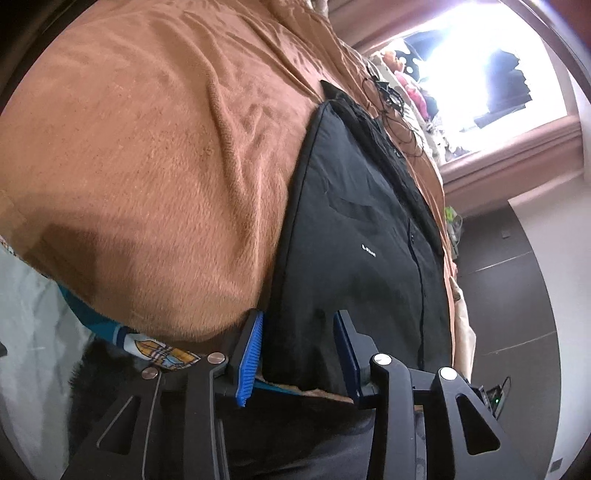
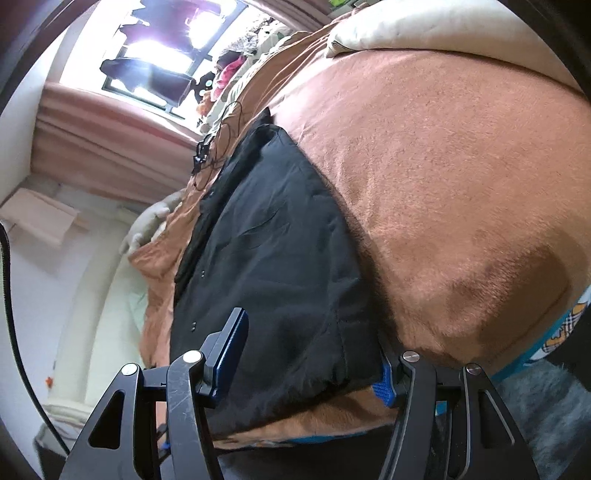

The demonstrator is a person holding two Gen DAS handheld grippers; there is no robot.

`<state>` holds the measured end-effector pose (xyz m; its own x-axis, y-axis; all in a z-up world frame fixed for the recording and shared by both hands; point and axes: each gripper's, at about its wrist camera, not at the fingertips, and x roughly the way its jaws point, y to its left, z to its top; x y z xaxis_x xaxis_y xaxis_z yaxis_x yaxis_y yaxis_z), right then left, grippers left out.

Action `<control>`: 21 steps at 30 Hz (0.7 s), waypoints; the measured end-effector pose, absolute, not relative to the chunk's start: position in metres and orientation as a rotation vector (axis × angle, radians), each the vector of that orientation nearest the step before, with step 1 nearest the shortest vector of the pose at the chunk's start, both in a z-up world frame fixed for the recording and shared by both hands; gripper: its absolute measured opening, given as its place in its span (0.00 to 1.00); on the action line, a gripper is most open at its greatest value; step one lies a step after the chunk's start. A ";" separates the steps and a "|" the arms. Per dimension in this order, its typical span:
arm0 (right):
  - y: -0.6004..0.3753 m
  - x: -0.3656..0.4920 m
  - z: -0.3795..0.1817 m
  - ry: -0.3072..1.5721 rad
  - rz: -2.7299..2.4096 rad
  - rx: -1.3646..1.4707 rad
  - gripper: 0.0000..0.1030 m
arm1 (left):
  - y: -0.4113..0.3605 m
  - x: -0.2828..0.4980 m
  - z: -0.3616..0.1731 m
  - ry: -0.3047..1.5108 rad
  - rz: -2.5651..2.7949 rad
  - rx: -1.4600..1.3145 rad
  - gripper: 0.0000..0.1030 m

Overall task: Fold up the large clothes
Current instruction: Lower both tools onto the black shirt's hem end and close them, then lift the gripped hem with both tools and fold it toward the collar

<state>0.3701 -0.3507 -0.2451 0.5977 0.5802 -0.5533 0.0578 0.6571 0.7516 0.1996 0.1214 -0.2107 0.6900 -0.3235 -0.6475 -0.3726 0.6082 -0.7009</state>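
Observation:
A black jacket (image 1: 354, 236) lies flat on a bed covered by an orange-brown fleece blanket (image 1: 147, 155). It has a zip and a small white logo. My left gripper (image 1: 297, 332) is open, its blue-padded fingers (image 1: 251, 354) astride the jacket's near hem edge, one on each side of the fabric. In the right wrist view the same jacket (image 2: 280, 258) runs away from me on the blanket (image 2: 461, 184). My right gripper (image 2: 314, 350) is open with the hem between its fingers; the right finger is mostly hidden under the cloth.
A bright window with a pink curtain (image 2: 103, 147) is beyond the bed. Black cables (image 1: 391, 107) and a heap of clothes (image 1: 417, 96) lie at the far end. A cream pillow (image 2: 424, 26) sits at the blanket's edge. Dark floor (image 1: 509, 302) is beside the bed.

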 end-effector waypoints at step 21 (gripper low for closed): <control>-0.343 0.352 -0.194 0.813 0.352 0.894 0.04 | 0.128 0.199 -0.179 0.729 0.042 -0.944 0.10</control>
